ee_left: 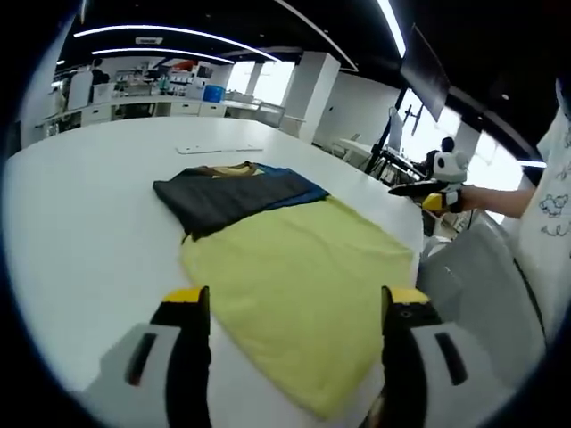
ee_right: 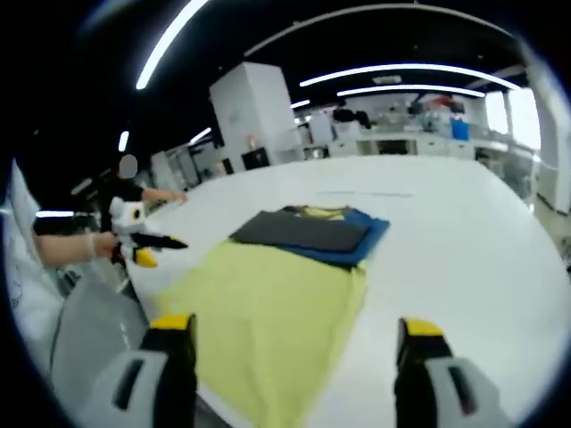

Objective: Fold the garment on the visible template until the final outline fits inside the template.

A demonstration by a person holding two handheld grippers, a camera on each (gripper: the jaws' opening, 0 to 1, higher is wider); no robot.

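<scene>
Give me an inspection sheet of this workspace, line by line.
Surface: white table, broad and mostly bare.
Job's things: yellow garment spread flat near the table edge; template not made out.
Clutter: folded stack beyond it, dark grey garment on top, blue garment and another yellow one beneath; flat white sheet farther back.
Grippers: left gripper open over the yellow garment; right gripper open, holding nothing.
Cables: nothing seen.
Surroundings: open office, ceiling light strips, desks, a person seated beyond.
</scene>
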